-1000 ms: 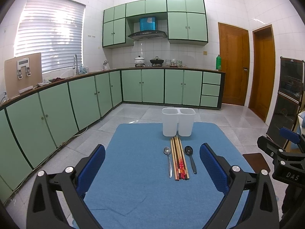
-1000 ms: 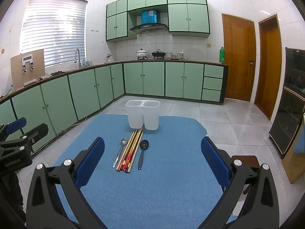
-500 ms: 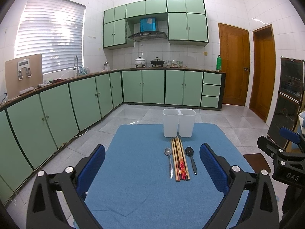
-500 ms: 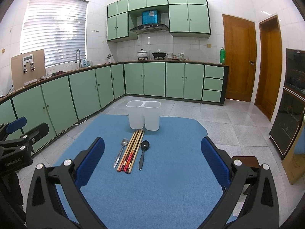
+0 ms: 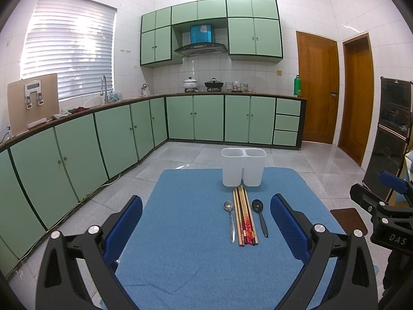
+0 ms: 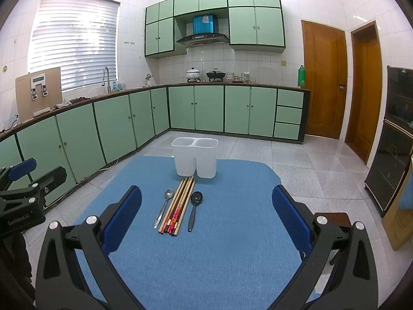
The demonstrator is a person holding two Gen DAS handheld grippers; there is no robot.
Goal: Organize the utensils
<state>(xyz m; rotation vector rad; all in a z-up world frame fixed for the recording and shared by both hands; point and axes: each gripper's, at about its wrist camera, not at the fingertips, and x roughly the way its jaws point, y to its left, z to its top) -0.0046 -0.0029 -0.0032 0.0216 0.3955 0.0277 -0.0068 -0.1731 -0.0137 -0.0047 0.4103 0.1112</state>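
A white two-compartment utensil holder (image 5: 244,166) (image 6: 195,160) stands at the far end of a blue mat (image 5: 193,258) (image 6: 227,253). In front of it lie a metal spoon (image 5: 230,219) (image 6: 163,209), a bundle of several wooden chopsticks (image 5: 244,217) (image 6: 178,204) and a black spoon (image 5: 260,215) (image 6: 194,208). My left gripper (image 5: 206,226) is open and empty, near the mat's front, short of the utensils. My right gripper (image 6: 206,219) is open and empty, also held back from the utensils. Each gripper shows at the edge of the other's view.
Green kitchen cabinets (image 5: 103,139) line the left and back walls. Two wooden doors (image 5: 317,90) and a dark glass cabinet (image 5: 392,139) are on the right. A small brown stool (image 5: 346,214) stands by the mat's right side. Grey tiled floor surrounds the table.
Both views have shifted very slightly; the utensils and holder have not moved. Both grippers stay open.
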